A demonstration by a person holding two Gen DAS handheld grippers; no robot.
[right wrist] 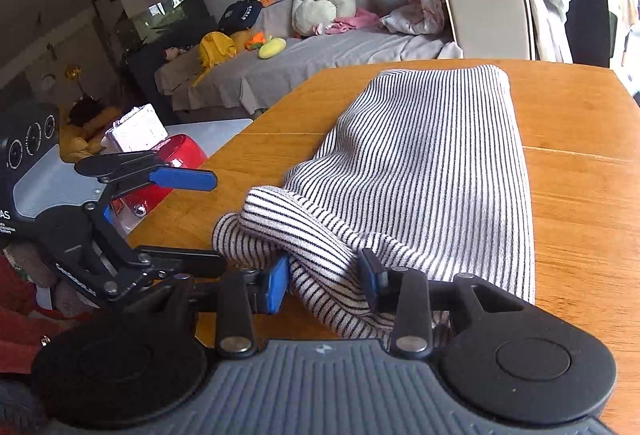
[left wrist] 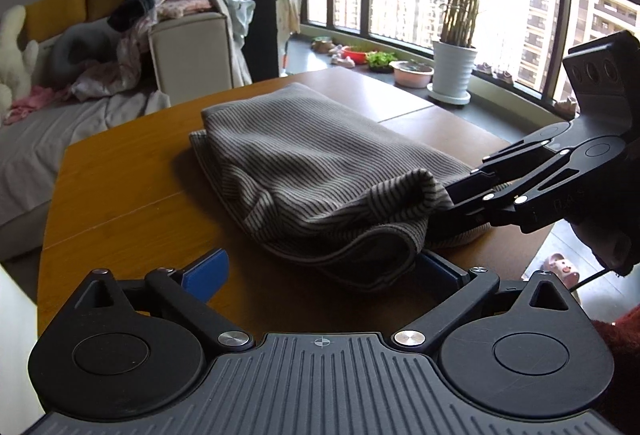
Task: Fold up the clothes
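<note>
Striped garment (right wrist: 432, 163) lies folded lengthwise on the wooden table (right wrist: 580, 195), reaching from the near edge toward the far edge by the sofa. Right gripper (right wrist: 326, 281): blue fingers set either side of a bunched near-end fold; whether they truly pinch it, cannot tell. Left gripper (left wrist: 320, 273): spread wide, holding nothing, near hem lying between its fingers (left wrist: 206, 273).

Risks, as judged: a loose hold on the thick bunch may slip when lifted; pulling one corner alone could drag the stacked layers askew or off the near edge.
</note>
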